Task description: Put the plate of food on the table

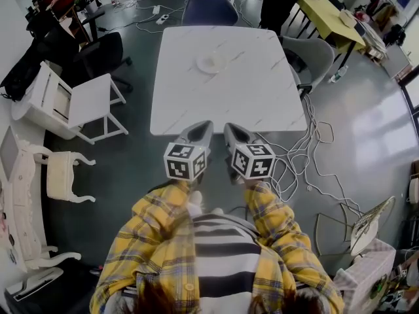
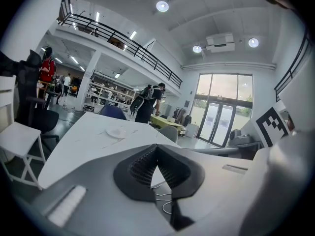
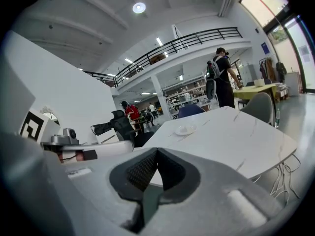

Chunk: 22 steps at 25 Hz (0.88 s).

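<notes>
On table (image 1: 252, 93): one plate (image 1: 211, 63) | left tongs (image 2: 157, 147) together, empty | right tongs (image 3: 156, 151) together, empty

Open tabletop (image 1: 249, 90) around lone plate (image 1: 211, 63)

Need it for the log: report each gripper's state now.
Left gripper: closed, holding nothing.
Right gripper: closed, holding nothing.

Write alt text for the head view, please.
The left gripper and right gripper, both shut and empty, hang side by side at the near edge of a white table. A small white plate sits toward its far side.
</notes>
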Available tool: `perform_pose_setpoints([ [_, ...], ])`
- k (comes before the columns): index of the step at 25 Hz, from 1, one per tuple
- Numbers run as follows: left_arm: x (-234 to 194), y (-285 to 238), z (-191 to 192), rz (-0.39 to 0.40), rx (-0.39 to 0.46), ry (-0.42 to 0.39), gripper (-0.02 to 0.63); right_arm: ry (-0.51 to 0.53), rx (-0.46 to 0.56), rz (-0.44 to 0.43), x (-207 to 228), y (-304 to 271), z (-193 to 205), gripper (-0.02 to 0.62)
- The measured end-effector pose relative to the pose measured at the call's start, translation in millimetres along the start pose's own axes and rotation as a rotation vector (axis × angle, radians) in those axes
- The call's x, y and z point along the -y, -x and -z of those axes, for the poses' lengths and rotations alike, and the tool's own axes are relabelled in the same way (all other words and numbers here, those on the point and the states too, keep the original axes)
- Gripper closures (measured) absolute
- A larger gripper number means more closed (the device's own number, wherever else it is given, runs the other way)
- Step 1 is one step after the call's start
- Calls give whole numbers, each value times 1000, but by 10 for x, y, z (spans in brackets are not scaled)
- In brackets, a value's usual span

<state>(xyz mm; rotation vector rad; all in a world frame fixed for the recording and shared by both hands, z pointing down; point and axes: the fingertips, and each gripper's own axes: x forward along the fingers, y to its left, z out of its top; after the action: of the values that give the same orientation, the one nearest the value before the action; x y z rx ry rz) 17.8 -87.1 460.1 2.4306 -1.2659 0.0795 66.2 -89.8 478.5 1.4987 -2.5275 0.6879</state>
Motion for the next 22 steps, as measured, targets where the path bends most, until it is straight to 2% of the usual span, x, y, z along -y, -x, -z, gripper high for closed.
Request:
perform_pose_setpoints([
  [22, -39, -33, 9, 2, -9, 6, 607, -12, 4, 12, 27, -27, -32, 595],
])
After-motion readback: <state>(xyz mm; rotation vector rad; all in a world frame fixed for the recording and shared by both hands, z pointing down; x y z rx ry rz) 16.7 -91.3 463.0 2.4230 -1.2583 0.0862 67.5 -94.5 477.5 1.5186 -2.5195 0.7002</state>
